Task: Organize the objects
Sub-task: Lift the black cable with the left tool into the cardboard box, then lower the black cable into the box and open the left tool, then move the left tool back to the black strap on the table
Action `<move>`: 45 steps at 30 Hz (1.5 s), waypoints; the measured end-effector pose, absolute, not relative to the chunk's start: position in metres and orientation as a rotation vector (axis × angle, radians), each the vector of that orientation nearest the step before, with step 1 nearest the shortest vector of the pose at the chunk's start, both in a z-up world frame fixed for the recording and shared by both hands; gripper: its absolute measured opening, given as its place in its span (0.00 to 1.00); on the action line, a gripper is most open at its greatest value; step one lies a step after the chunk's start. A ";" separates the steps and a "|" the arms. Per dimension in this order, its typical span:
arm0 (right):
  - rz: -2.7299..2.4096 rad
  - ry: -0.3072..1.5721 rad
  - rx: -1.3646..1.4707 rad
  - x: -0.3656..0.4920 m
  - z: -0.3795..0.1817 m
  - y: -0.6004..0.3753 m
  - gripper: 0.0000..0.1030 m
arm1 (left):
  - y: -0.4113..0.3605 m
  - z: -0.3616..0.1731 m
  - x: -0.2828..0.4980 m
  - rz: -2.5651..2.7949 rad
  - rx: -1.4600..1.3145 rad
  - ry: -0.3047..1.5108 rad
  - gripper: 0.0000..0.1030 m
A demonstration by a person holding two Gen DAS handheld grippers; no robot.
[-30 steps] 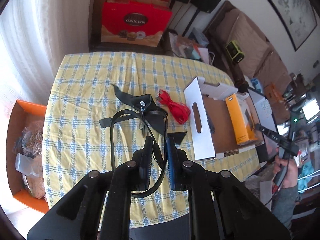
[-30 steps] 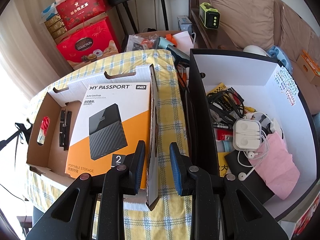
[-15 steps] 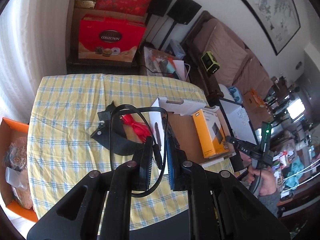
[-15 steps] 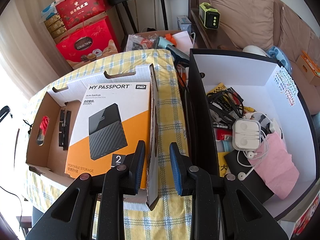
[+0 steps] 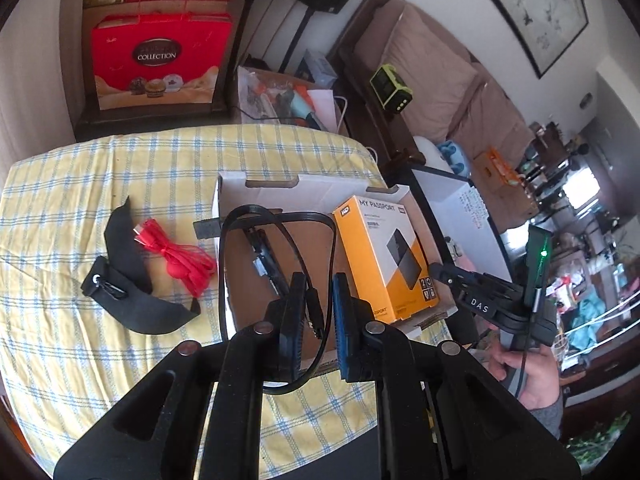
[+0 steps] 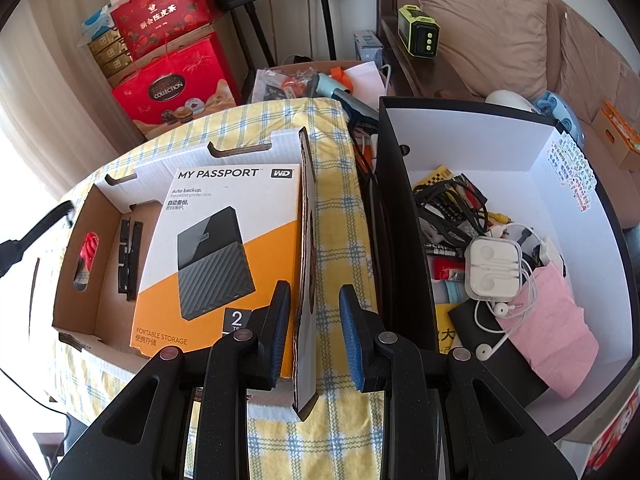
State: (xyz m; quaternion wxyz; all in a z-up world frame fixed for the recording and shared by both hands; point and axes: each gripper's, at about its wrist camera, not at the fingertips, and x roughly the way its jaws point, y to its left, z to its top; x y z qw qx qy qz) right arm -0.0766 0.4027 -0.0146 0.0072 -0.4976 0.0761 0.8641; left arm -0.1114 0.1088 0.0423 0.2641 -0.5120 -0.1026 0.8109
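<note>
Left wrist view: a black cable (image 5: 276, 240) is pinched in the narrowly parted left gripper (image 5: 316, 312) above the cardboard tray (image 5: 256, 178), whose rim could be snagged by its dangling loop.

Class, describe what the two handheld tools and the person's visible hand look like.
Both the left tool and right tool are black, with blue ribbed pads and round silver bolts. The right bears white "DAS" lettering and a green light. The hand is bare, with a grey sleeve cuff.

The left tool (image 5: 316, 312) hides part of the looped black cable (image 5: 276, 216) between its fingers. In the right wrist view, the cardboard tray's (image 6: 100, 216) side wall screens all but a slot's glimpse of the red cord (image 6: 89, 245). The pink cloth (image 6: 544, 320) in the black bin (image 6: 404, 240) covers items beneath.
</note>
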 end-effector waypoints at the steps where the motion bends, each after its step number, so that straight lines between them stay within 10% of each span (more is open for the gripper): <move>1: 2.702 0.238 -1.555 -0.077 -0.015 0.403 0.24 | 0.114 0.039 -0.113 2.194 -1.390 -0.274 0.12; 16: 2.701 0.238 -1.555 -0.076 -0.015 0.403 0.24 | 0.163 -0.003 -0.132 2.186 -1.459 -0.300 0.17; 31: 2.703 0.242 -1.556 -0.076 -0.015 0.403 0.24 | 0.125 0.051 -0.113 2.267 -1.318 -0.275 0.67; 45: 2.702 0.237 -1.556 -0.076 -0.015 0.402 0.25 | 0.020 0.019 -0.130 2.395 -1.501 -0.351 0.77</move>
